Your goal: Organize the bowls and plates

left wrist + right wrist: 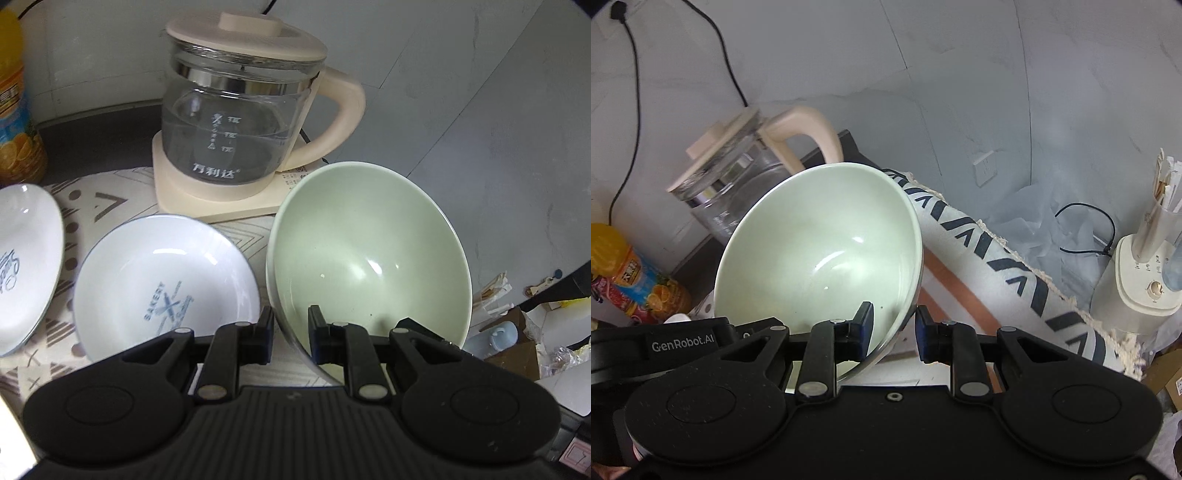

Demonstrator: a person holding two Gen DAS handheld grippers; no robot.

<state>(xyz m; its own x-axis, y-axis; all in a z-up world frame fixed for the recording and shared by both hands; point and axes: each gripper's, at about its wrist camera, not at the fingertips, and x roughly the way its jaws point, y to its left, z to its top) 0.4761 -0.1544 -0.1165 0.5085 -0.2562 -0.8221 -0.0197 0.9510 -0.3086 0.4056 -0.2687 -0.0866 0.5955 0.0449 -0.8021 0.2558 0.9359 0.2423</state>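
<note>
Your left gripper [291, 326] clamped the green bowl [369, 251] rim; your right gripper [894, 330] clamped its opposite rim | bowl tilted beside the kettle [243, 99]

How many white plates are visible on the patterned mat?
2. One with blue BAKERY print lies beside the held green bowl; another plate sits at the left edge, partly cropped. More may lie outside view.

A clear glass kettle with cream lid and handle [240, 107] stands on a patterned cloth [110, 206]; an orange juice bottle [16, 110] stands left of it.
</note>
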